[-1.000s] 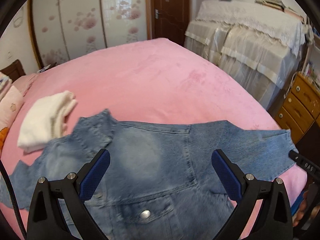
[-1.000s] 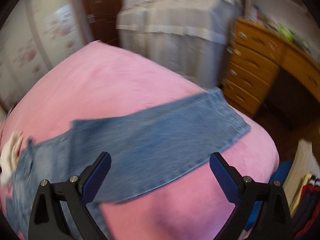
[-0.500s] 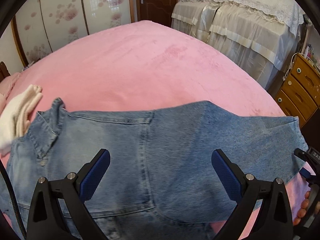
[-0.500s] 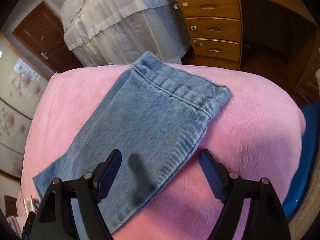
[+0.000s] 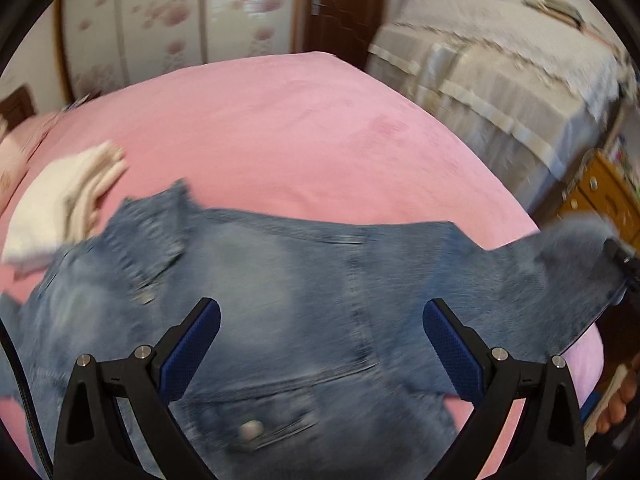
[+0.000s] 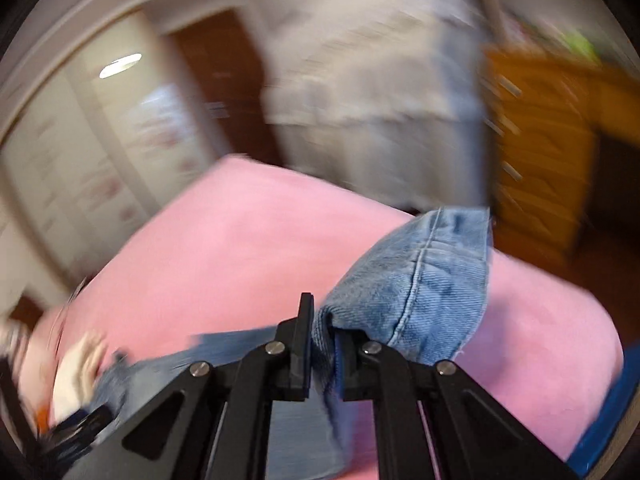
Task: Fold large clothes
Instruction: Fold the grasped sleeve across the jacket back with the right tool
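Note:
A blue denim jacket (image 5: 304, 280) lies spread across the pink bed (image 5: 280, 128), collar toward the left. My left gripper (image 5: 320, 312) hovers open above the jacket's chest, nothing between its fingers. In the right wrist view my right gripper (image 6: 322, 328) has its jaws closing on the jacket's sleeve (image 6: 420, 276), the denim pinched between the pads and the cuff bunched up above the bed (image 6: 240, 240). In the left wrist view that sleeve (image 5: 560, 280) rises toward the right gripper (image 5: 622, 260) at the right edge. Both views are motion-blurred.
A folded white cloth (image 5: 60, 208) lies on the bed left of the collar. Beyond the bed stand cloth-covered furniture (image 5: 500, 80), a wooden dresser (image 5: 600, 192) and a dark door (image 5: 344, 4). A person's hand (image 5: 620, 396) shows at the lower right.
The right gripper went from wide open above the flat sleeve to pinched on its cuff, and lifted it off the bed. The left gripper stayed open; its view swung over the jacket.

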